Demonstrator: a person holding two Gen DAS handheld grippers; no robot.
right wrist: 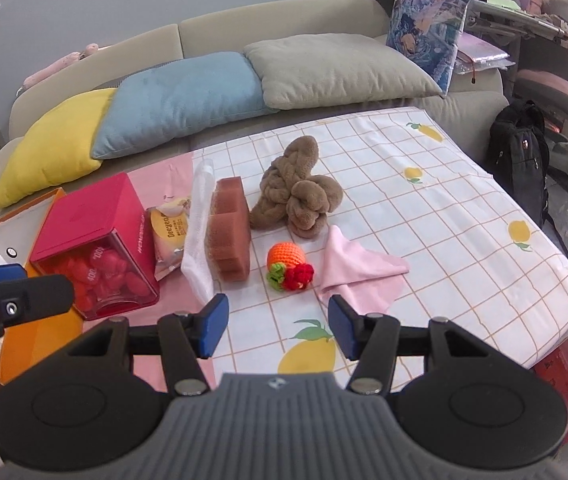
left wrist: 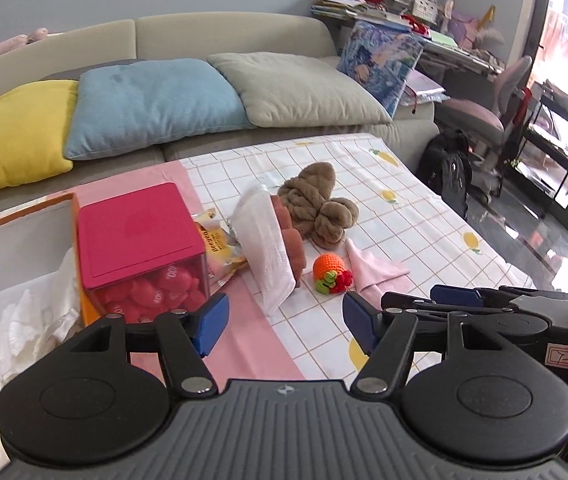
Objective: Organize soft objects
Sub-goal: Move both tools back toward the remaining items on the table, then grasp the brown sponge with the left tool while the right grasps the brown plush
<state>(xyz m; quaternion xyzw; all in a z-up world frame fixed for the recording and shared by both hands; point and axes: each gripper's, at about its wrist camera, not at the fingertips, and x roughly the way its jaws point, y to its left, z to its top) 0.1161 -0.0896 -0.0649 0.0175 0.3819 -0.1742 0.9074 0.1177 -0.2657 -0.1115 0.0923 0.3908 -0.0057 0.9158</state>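
A checked tablecloth holds a twisted brown towel, a brown sponge, a white cloth, a crocheted orange toy and a pink cloth. My right gripper hovers open just short of the toy and the pink cloth, with nothing between its blue pads. In the left wrist view the towel, sponge, white cloth, toy and pink cloth lie ahead. My left gripper is open and empty, near the white cloth's lower end.
A red-lidded clear box of red hearts lies tilted at the left, beside a snack packet. An orange-edged white box with white stuffing stands at the far left. Behind the table is a sofa with yellow, blue and grey cushions.
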